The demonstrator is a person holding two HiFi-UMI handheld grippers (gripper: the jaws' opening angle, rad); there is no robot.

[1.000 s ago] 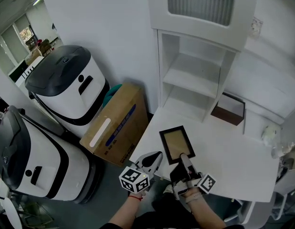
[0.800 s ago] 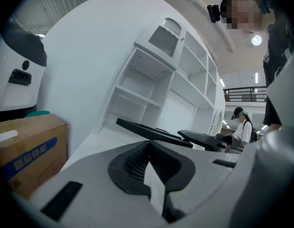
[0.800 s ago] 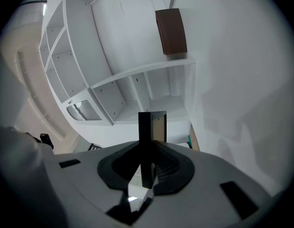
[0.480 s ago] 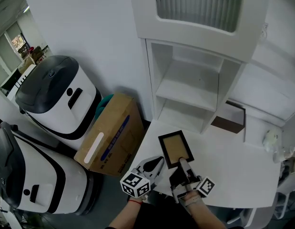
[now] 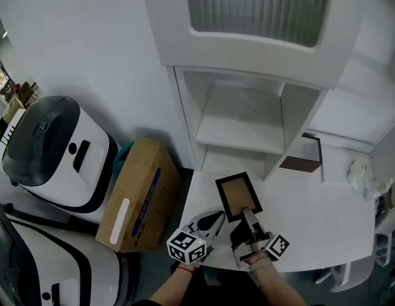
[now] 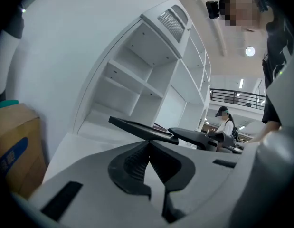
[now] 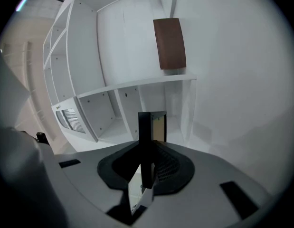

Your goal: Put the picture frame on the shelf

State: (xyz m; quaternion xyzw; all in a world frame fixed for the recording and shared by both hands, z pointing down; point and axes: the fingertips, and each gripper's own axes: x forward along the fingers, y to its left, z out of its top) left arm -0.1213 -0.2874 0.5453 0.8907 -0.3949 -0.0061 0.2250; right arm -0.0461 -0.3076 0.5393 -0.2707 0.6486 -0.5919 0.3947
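Observation:
The picture frame (image 5: 236, 195), black with a tan panel, hangs roughly flat just over the white table (image 5: 312, 225), in front of the white shelf unit (image 5: 245, 129). My right gripper (image 5: 247, 211) is shut on the frame's near edge; in the right gripper view the frame (image 7: 145, 125) stands edge-on between the pads. My left gripper (image 5: 217, 217) hovers just left of the frame, jaws shut and holding nothing. The left gripper view shows the frame (image 6: 139, 127) edge-on ahead of the left gripper (image 6: 147, 146), with the right gripper (image 6: 201, 138) behind it.
A brown box (image 5: 304, 154) sits on the table right of the shelf unit, also the brown box (image 7: 169, 42) in the right gripper view. A cardboard box (image 5: 136, 193) and white domed machines (image 5: 53, 145) stand on the floor at left. A small white object (image 5: 357, 171) lies far right.
Both grippers and the frame have moved forward, closer to the shelf unit. The head view now looks more squarely at the shelves.

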